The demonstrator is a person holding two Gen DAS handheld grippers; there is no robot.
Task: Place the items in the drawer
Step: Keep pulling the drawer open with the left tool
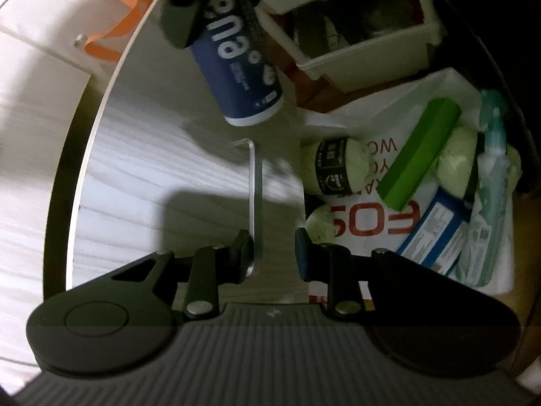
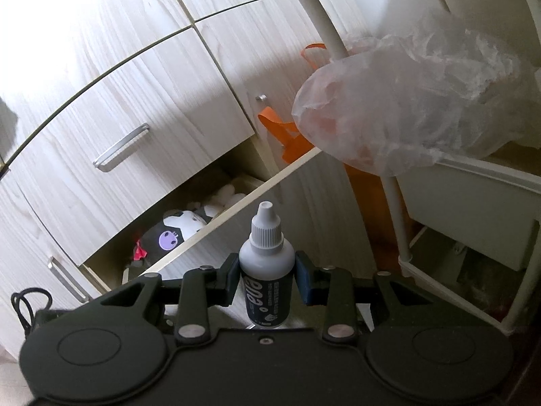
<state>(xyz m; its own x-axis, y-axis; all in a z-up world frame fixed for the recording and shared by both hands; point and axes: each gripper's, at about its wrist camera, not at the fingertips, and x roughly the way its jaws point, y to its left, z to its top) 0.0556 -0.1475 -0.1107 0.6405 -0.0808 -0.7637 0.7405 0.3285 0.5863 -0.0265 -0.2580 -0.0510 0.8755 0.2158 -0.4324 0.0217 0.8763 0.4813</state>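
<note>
My right gripper [image 2: 267, 279] is shut on a small white dropper bottle with a dark blue label [image 2: 266, 270], held upright over the front edge of the open drawer [image 2: 236, 208]. The same bottle [image 1: 236, 64] shows in the left wrist view, held by the right gripper's fingers [image 1: 179, 23] at the top. My left gripper [image 1: 274, 253] is open around the metal handle [image 1: 255, 203] of the pulled-out drawer front [image 1: 169, 169]; its left finger touches the handle. Inside the drawer lies a black and white plush toy [image 2: 179, 230].
A white bin [image 1: 490, 270] beside the drawer holds green yarn balls [image 1: 338, 165], a green block [image 1: 419, 152], a blue box [image 1: 436, 237] and a teal spray bottle [image 1: 493, 169]. A white crate [image 1: 368, 54] stands beyond. An orange bag [image 2: 287, 135] hangs on a knob. A plastic-covered rack [image 2: 405, 108] stands right.
</note>
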